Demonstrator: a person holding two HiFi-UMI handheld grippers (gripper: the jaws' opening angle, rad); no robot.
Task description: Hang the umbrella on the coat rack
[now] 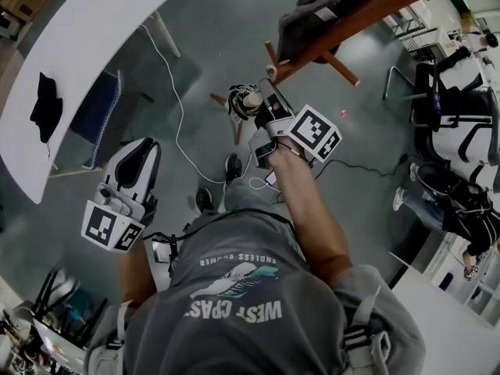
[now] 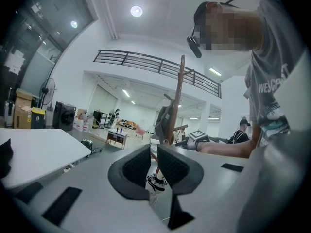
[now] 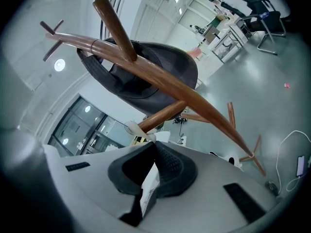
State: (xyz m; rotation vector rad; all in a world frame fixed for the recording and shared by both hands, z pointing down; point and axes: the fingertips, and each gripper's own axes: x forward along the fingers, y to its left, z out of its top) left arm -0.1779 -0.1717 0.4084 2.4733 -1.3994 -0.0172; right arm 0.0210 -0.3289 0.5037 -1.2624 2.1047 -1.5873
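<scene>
Grey shirt [image 1: 234,303] closest in the head view, well back from the coat rack [image 1: 367,10]. Far from the coat rack too, the left claw [image 1: 139,156]. Right up at the rack's pole, the right claw [image 1: 269,109]. Close by the pole, low toward the rack's legs, the umbrella [image 1: 246,100]: a short folded bundle, black and white.

Left gripper view: points straight at the coat rack. Jaws almost shut, only a thin slit, nothing held. Shows the umbrella low by the rack's foot.

Right gripper view: pinches a thin white strap [image 3: 145,183], jaws nearly together. Strap's end right at the tip of a low peg [image 3: 160,116] on the coat rack.

Seems light, soft and floppy, so likely to swing. Best to hold the strap, not the slippy cloth, and slide its loop over the peg.
</scene>
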